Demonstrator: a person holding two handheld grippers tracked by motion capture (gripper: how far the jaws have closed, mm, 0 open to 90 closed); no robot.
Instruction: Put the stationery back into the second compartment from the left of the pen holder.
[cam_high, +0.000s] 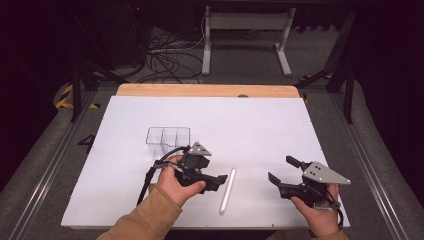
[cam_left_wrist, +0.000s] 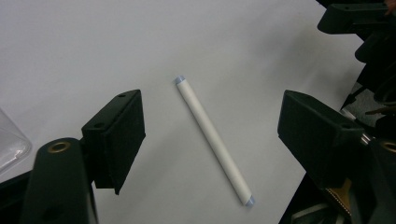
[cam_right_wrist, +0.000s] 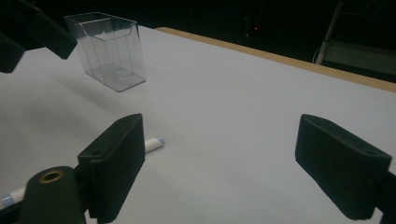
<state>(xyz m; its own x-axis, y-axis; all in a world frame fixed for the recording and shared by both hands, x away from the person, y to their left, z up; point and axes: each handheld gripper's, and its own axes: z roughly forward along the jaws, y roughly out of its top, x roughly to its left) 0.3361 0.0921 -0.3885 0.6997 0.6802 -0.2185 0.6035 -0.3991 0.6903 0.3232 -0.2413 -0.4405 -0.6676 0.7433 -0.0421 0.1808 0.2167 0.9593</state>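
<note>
A white table (cam_high: 150, 110) seen from above, with a person's two hands entering from 6 o'clock, each holding a two-jaw tool. A slim white pen (cam_high: 227, 190) with pale blue ends lies flat near the table's front edge, between the hands, pointing roughly from 12 to 6 o'clock. The left tool (cam_high: 220, 181) hovers just at the pen's 9 o'clock side, angled toward it, likely lining up a pick. In the left gripper view the pen (cam_left_wrist: 213, 139) lies on the table between the spread jaws, untouched; the tool is released, holding nothing. The left hand (cam_high: 175, 186) wraps the tool's body, wrist turned inward. The right tool (cam_high: 285, 169) waits at the pen's 3 o'clock, well apart, jaws wide and empty, hand (cam_high: 320, 212) low behind it. A clear plastic divided box (cam_high: 168, 140) stands at 11 o'clock of the pen, probably its destination.
</note>
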